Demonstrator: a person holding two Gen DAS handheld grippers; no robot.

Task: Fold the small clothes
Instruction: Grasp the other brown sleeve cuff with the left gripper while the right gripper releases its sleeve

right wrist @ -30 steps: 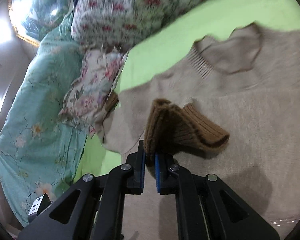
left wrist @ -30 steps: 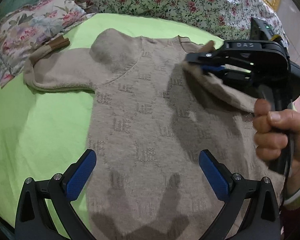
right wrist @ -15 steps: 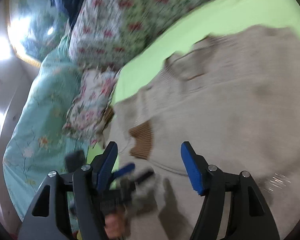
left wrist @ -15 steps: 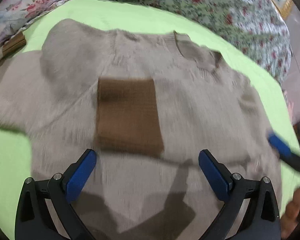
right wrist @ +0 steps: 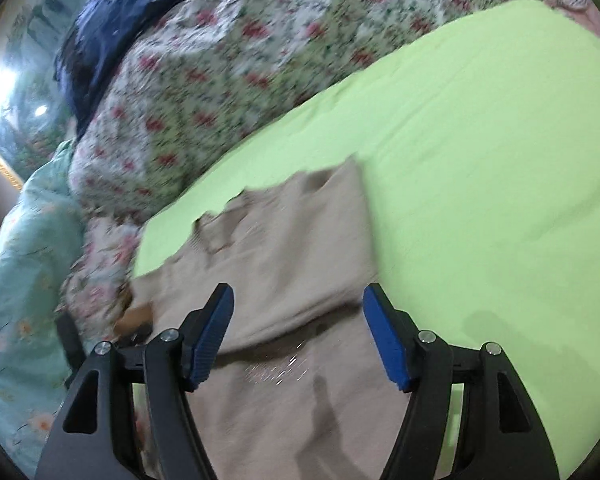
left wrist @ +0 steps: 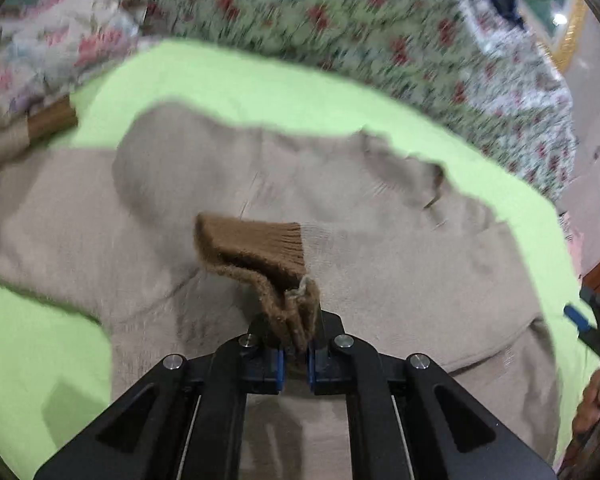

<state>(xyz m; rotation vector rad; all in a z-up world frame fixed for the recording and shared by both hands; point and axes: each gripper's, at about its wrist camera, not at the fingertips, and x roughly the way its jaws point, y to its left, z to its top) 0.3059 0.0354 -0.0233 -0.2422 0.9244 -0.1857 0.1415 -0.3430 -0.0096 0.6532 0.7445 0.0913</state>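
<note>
So the left gripper (left wrist: 296, 354) has its blue pads squeezed tight on the brown ribbed cuff (left wrist: 256, 254) of the beige sweater (left wrist: 380, 264), the cuff bunched and lifted a bit over the chest. The sweater lies flat on the lime green sheet (left wrist: 300, 92), neckline up around 1 o'clock in the left view, the other sleeve trailing off to 9 o'clock with its own brown cuff (left wrist: 52, 120) at the floral bedding (left wrist: 340, 12). The right gripper (right wrist: 296, 334) is spread wide with nothing between its pads, hovering over the sweater's lower right part. In its view, plenty of bare green sheet from 1 to 4 o'clock; the floral quilt crowds 10 to 12.
</note>
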